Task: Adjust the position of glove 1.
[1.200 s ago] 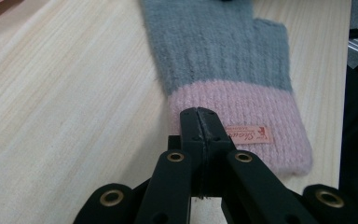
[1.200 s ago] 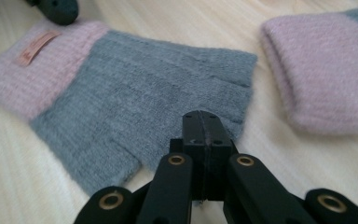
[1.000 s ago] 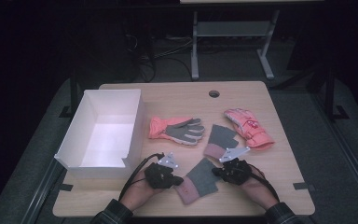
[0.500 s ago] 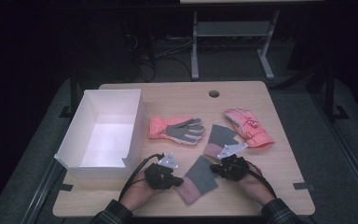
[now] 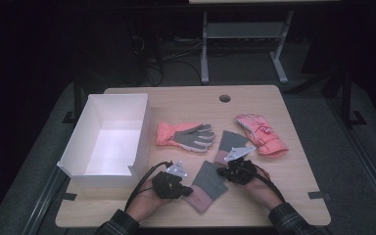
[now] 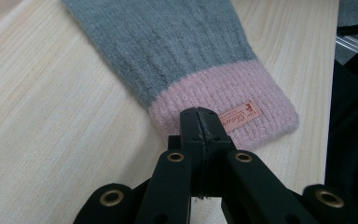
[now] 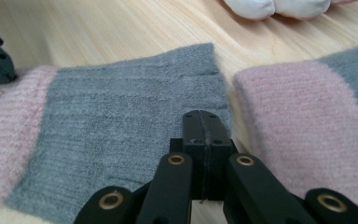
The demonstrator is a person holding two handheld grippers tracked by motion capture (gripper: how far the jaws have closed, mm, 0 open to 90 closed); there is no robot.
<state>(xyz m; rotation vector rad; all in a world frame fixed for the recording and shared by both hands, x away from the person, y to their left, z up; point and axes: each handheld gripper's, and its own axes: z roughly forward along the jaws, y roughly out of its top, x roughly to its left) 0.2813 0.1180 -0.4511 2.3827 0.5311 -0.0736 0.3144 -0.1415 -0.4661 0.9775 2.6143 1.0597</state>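
Near table edge: knit mitt (image 5: 206,184), grey w/ pink cuff, is taken as landmark; it lies flat betw. both grippers. L gripper (image 6: 199,114), jaws pressed together, is set at the mitt's pink cuff, by the label; whether fabric is nipped can't be told. R gripper (image 7: 200,116), jaws also pressed together, is set at the grey end. Second knit mitt (image 5: 229,143) lies just beyond; orange gloves (image 5: 186,135) farther back; white box (image 5: 110,139) to the left. Step judged: grasp being set at both ends. Next: a lift w/ both ends kept level, prob. toward the box.
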